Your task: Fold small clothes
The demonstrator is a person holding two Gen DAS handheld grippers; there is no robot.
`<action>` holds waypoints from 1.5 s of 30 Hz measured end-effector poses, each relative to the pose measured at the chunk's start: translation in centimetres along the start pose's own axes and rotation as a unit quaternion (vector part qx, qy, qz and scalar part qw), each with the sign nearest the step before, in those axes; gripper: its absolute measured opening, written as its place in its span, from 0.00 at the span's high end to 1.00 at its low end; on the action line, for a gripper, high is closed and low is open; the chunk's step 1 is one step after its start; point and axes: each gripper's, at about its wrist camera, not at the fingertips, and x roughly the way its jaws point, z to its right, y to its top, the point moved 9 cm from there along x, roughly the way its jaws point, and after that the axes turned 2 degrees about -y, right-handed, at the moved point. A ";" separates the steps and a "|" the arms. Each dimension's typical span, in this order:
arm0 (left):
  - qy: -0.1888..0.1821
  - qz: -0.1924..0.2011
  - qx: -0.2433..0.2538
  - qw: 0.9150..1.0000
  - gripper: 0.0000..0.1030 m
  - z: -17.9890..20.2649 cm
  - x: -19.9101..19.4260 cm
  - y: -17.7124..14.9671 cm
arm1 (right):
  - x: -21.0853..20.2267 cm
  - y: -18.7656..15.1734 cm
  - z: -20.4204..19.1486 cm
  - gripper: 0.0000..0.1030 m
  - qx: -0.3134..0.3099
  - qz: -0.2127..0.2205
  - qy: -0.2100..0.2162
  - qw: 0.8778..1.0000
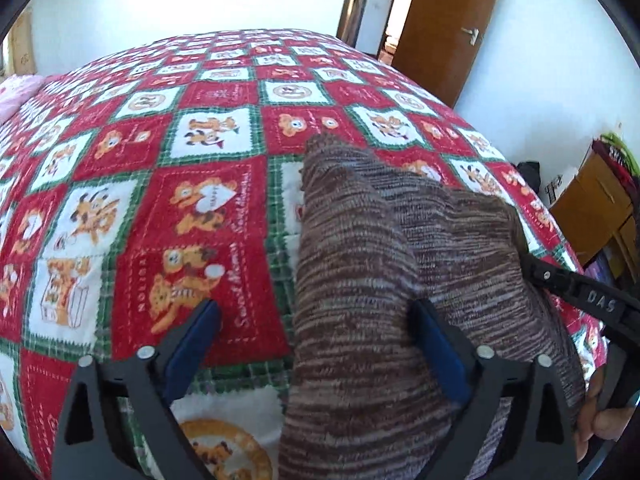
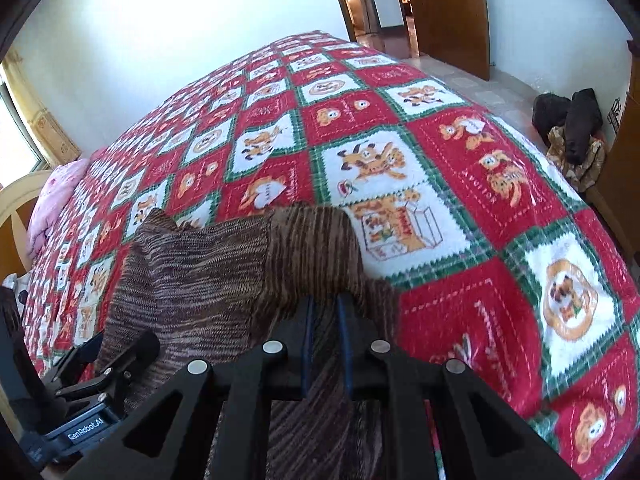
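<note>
Here, a brown striped knit garment (image 1: pixel 360 280) lies on my bed's cartoon-print blanket (image 1: pixel 140 200).
My left hand-held gripper (image 1: pixel 316 308) gapes wide, gripping nothing; my right hand-held gripper (image 2: pixel 325 300) pinches the garment's raised fold.

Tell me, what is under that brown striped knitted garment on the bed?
The brown striped knitted garment lies on a red, white and green cartoon-patterned bedspread, which shows all around it. Whatever sits directly beneath the knit is covered, so I cannot tell.
</note>
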 end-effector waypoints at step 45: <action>-0.150 0.017 -0.022 0.988 0.42 2.6 -1.5 -1.8 | -3.4 -7.1 -2.4 0.59 0.017 0.021 0.081 0.996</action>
